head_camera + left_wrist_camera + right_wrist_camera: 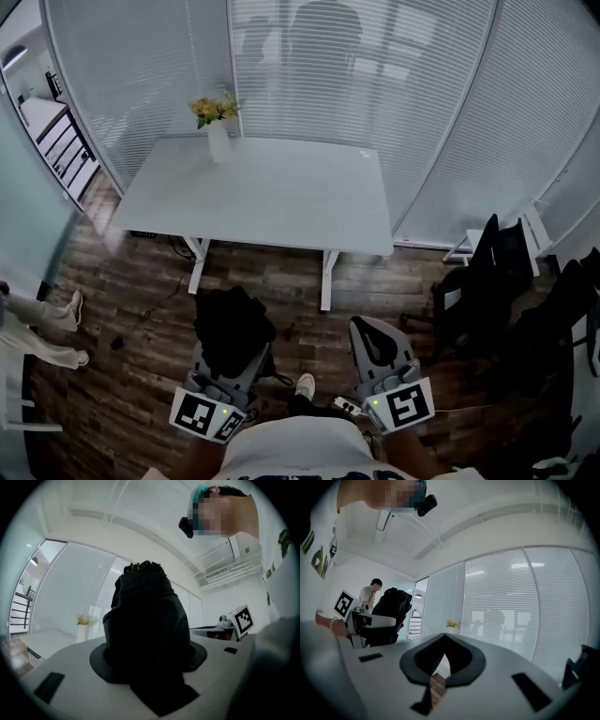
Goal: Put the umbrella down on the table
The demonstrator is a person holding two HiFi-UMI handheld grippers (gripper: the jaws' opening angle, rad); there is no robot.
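Your left gripper (232,364) has the black folded umbrella (232,323) between its jaws; in the left gripper view the umbrella (145,616) fills the whole opening of the gripper (147,667) and its crumpled cloth end rises well past the tips; the jaws are clamped on its sides, set fairly wide by its bulk. From the head view the bundle sticks out forward of the jaws, over the wooden floor (141,309); it is well apart from the white table (281,197), which stands ahead of you with a vase of yellow flowers (217,127) at its far left edge; the umbrella touches neither table nor floor.

Your right gripper (366,328) carries nothing; in the right gripper view its jaws (443,641) come together at the tips, with only a thin wedge behind them through which the floor shows.

You hold both grippers low and close to your body, side by side and near each other; both point forward toward the table and lie about level; their marker cubes (202,414) face up toward the head camera; your forearms come in from the bottom edge of the head view; the right gripper's cube (243,619) shows at the right of the left gripper view.
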